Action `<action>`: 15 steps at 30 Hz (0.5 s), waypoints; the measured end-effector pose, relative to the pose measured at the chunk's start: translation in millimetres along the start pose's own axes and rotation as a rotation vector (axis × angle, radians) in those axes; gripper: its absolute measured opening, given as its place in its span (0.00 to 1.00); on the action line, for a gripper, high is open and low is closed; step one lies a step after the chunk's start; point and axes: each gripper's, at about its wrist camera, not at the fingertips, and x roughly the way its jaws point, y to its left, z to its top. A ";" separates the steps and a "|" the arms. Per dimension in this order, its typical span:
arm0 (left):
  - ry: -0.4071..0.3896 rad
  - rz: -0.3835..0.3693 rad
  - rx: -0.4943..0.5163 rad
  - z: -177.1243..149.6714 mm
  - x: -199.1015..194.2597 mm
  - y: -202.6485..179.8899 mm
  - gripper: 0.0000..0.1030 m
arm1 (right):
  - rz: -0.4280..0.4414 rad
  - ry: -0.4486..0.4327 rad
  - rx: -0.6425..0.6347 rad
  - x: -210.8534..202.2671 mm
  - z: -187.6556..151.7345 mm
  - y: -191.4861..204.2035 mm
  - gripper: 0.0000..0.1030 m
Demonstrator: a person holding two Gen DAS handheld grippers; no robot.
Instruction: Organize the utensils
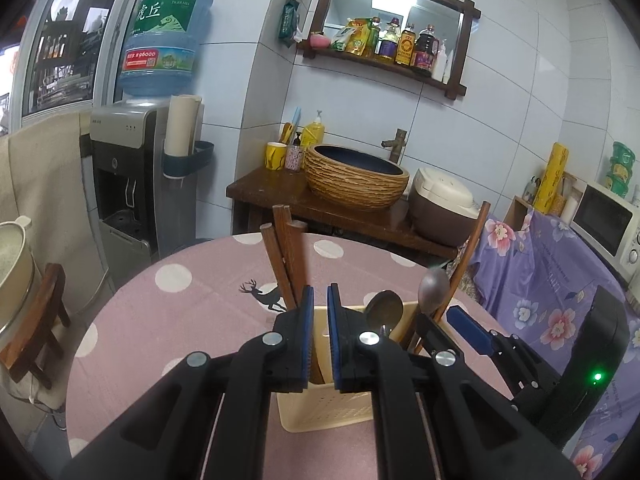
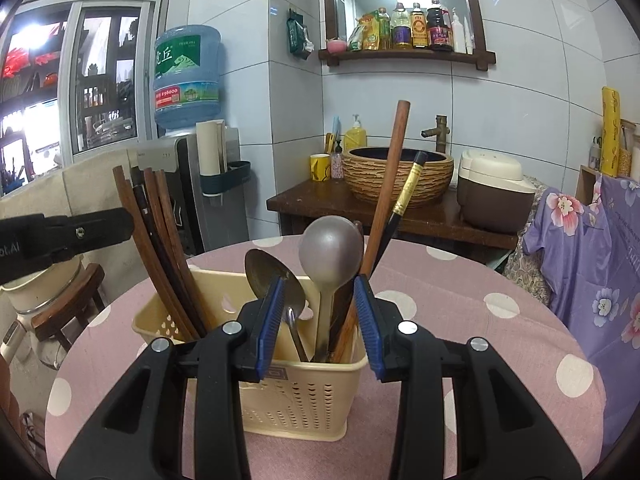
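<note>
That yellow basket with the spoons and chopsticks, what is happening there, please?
A person holds two handheld grippers over the cream utensil holder on the pink dotted table. The chopsticks stand in its left compartment, two spoons and a long wooden handle in its right one. The right gripper is open in front of the spoons, gripping nothing. The left gripper is shut and empty.
</note>
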 end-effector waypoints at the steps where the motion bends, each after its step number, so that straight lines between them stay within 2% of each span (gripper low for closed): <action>1: -0.010 -0.002 0.001 -0.7 -3.0 -0.5 0.08 | 0.001 -0.006 0.000 -3.3 -0.2 -0.6 0.36; 3: -0.029 -0.009 0.013 -1.7 -11.4 -3.1 0.08 | 0.006 -0.018 -0.001 -13.2 -1.2 -1.7 0.41; 5: -0.053 -0.020 0.031 -6.2 -23.9 -6.5 0.11 | 0.008 -0.041 -0.009 -29.9 -5.5 -3.1 0.52; 6: -0.065 -0.025 0.034 -10.1 -29.8 -6.9 0.23 | 0.008 -0.047 -0.014 -37.5 -7.8 -3.8 0.54; 7: -0.079 -0.027 0.030 -16.4 -38.5 -5.4 0.44 | 0.008 -0.051 -0.024 -47.9 -12.0 -4.5 0.57; 9: -0.099 -0.025 0.026 -29.6 -51.2 -2.8 0.64 | 0.014 -0.047 -0.038 -66.8 -21.3 -7.0 0.69; 11: -0.115 -0.015 0.059 -49.6 -66.8 -2.3 0.75 | 0.003 -0.061 -0.040 -92.8 -36.2 -12.3 0.90; 12: -0.125 -0.004 0.073 -58.9 -73.2 -2.1 0.85 | -0.005 -0.074 -0.042 -105.9 -44.0 -14.7 0.95; 13: -0.147 0.005 0.087 -72.0 -83.7 -0.7 0.91 | -0.008 -0.087 -0.050 -120.0 -53.3 -16.4 0.95; 15: -0.181 0.021 0.109 -93.2 -101.4 1.3 0.95 | -0.014 -0.098 -0.067 -142.7 -70.9 -18.2 0.95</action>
